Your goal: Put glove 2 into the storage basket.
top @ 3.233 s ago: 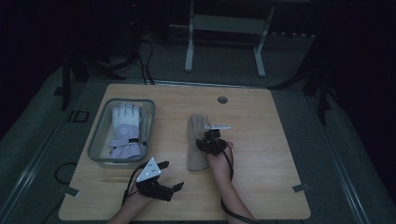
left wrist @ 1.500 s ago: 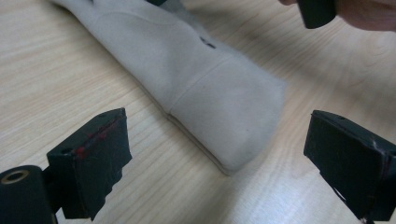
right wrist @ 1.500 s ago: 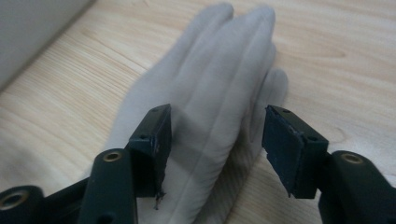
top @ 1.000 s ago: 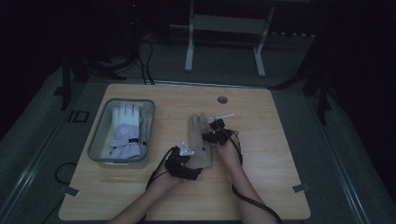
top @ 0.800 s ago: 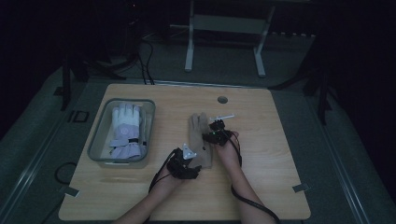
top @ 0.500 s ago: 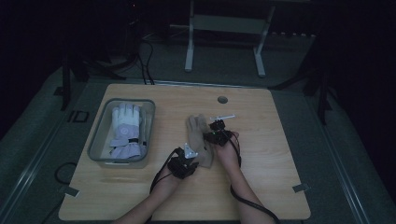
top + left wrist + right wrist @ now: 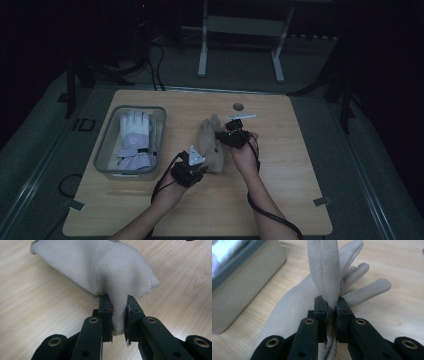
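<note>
A beige glove (image 7: 209,145) sits at the middle of the wooden table (image 7: 280,200), bunched up between my two grippers. My left gripper (image 7: 194,169) holds its near end. In the left gripper view that gripper (image 7: 118,300) is shut on a pinched fold of the glove (image 7: 100,265) near the cuff. My right gripper (image 7: 229,137) is at the glove's far part. In the right gripper view it (image 7: 331,301) is shut on a raised fold of the glove (image 7: 327,267), whose fingers (image 7: 372,288) spread on the wood beyond.
A grey bin (image 7: 106,150) stands left of the glove with a white glove (image 7: 134,139) lying in it; its wall (image 7: 244,280) is close on the left in the right gripper view. A round hole (image 7: 238,106) is in the table's far part.
Both grippers have closed on the beige glove and risen a little. The glove, flat on the table before, is now pulled up into folds between them.
</note>
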Demonstrator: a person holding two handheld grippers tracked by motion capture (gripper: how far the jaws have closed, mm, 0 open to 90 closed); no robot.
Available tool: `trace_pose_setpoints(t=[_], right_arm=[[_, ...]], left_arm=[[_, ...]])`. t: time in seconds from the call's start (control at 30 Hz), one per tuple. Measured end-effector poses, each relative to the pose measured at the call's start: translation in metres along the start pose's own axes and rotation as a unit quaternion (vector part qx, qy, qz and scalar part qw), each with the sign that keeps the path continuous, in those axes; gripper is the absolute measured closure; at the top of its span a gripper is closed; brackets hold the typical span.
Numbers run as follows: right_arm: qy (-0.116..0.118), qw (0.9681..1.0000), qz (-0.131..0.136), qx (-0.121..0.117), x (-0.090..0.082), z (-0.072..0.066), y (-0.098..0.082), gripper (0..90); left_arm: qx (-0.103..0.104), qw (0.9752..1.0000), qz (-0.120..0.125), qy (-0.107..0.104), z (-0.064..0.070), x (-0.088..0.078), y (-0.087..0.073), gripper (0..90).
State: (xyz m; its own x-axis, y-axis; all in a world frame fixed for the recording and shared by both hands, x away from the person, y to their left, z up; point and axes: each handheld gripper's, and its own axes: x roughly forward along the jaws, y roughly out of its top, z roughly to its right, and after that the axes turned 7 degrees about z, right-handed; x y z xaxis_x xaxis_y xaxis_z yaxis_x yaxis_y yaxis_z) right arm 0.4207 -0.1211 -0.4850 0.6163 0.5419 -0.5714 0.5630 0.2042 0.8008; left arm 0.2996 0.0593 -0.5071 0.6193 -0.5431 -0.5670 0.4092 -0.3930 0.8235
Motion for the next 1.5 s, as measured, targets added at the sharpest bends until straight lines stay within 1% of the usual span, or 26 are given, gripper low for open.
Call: trace_pose_setpoints(t=[0.2,0.3,0.33,0.4,0.47,0.5,0.67,0.83,0.93,0.97,1.0,1.07,1.13,1.33,1.4,1.43,1.5], right_arm=[[0.007,0.9996,0.02,-0.016,-0.008,-0.015,0.021,82.3],[0.009,0.9994,0.025,-0.023,-0.01,-0.022,0.029,82.3],[0.01,0.9993,0.027,-0.025,-0.011,-0.024,0.032,82.3],[0.012,0.999,0.032,-0.031,-0.012,-0.03,0.039,82.3],[0.016,0.9986,0.036,-0.035,-0.012,-0.036,0.046,82.2],[0.018,0.9984,0.038,-0.038,-0.012,-0.039,0.05,82.3],[0.03,0.9974,0.049,-0.044,-0.011,-0.054,0.066,82.2],[0.04,0.9961,0.054,-0.056,-0.004,-0.075,0.082,82.2],[0.047,0.9956,0.052,-0.062,0.003,-0.086,0.087,82.2],[0.049,0.9954,0.05,-0.065,0.006,-0.09,0.089,82.2],[0.053,0.9952,0.049,-0.067,0.009,-0.094,0.09,82.2],[0.059,0.9947,0.045,-0.071,0.015,-0.104,0.093,82.3],[0.066,0.9942,0.044,-0.073,0.02,-0.111,0.095,82.2],[0.085,0.9916,0.036,-0.091,0.038,-0.142,0.103,82.2],[0.089,0.9908,0.033,-0.096,0.044,-0.152,0.104,82.2],[0.093,0.9902,0.033,-0.099,0.047,-0.157,0.104,82.2],[0.1,0.9892,0.031,-0.102,0.054,-0.166,0.104,82.2]], left_arm=[[0.004,0.9998,0.014,0.014,-0.007,-0.018,0.008,79.1],[0.0,0.9997,0.019,0.018,-0.011,-0.025,0.011,79.1],[0.004,0.9996,0.019,0.022,-0.012,-0.028,0.012,79.1],[0.001,0.9993,0.024,0.028,-0.016,-0.035,0.014,79.1],[0.002,0.999,0.028,0.034,-0.02,-0.042,0.016,79.1],[0.0,0.9989,0.03,0.037,-0.023,-0.045,0.016,79.1],[0.006,0.9978,0.035,0.056,-0.034,-0.063,0.02,79.2],[0.004,0.9964,0.036,0.076,-0.046,-0.081,0.019,79.1],[0.001,0.9957,0.034,0.086,-0.054,-0.091,0.014,79.2],[-0.005,0.9957,0.034,0.086,-0.057,-0.094,0.012,79.1],[-0.009,0.9952,0.035,0.092,-0.06,-0.098,0.009,79.2],[-0.013,0.9948,0.032,0.096,-0.065,-0.103,0.005,79.1],[-0.022,0.9938,0.034,0.103,-0.071,-0.111,-0.002,79.1],[-0.045,0.9908,0.036,0.123,-0.089,-0.133,-0.019,79.1],[-0.049,0.9898,0.034,0.129,-0.093,-0.141,-0.024,79.1],[-0.053,0.9889,0.035,0.134,-0.096,-0.145,-0.028,79.1],[-0.059,0.9881,0.034,0.138,-0.099,-0.15,-0.033,79.2]])
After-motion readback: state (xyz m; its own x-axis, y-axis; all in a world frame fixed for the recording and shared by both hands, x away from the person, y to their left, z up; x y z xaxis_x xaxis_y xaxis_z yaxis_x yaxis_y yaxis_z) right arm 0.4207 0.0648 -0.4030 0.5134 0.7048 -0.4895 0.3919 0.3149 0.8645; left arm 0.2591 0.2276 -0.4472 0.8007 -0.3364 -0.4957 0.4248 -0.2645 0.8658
